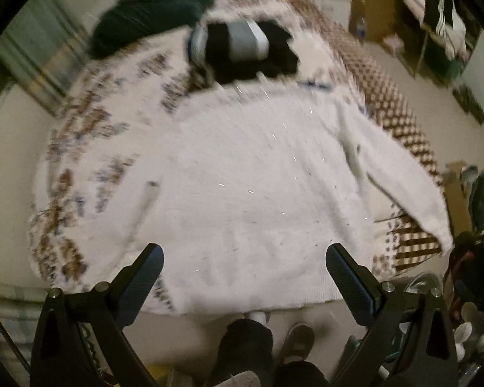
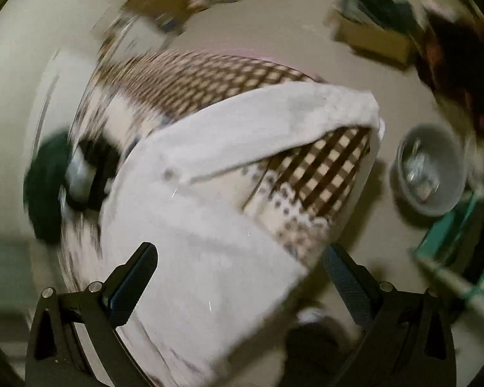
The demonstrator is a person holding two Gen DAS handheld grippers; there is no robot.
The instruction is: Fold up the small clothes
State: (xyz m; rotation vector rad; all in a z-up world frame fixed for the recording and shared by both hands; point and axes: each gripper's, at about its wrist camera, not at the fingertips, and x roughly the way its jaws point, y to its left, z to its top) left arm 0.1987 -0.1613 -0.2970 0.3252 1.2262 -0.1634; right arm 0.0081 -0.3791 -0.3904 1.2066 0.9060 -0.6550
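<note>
A white fuzzy cardigan (image 1: 248,174) lies spread flat on a patterned bed cover (image 1: 80,148), its right sleeve (image 1: 413,190) stretched toward the bed's right edge. My left gripper (image 1: 244,258) is open and empty above the cardigan's near hem. In the right wrist view the cardigan (image 2: 203,225) and its sleeve (image 2: 274,122) lie over the checked cover (image 2: 332,164). My right gripper (image 2: 238,258) is open and empty above the cardigan's lower right part. Both views are motion-blurred.
A pile of black and grey folded clothes (image 1: 248,48) and a dark green garment (image 1: 151,13) sit at the far end of the bed. A grey bowl-like bin (image 2: 432,167) and boxes (image 2: 371,35) stand on the floor to the right. The person's feet (image 1: 297,338) are at the bed's near edge.
</note>
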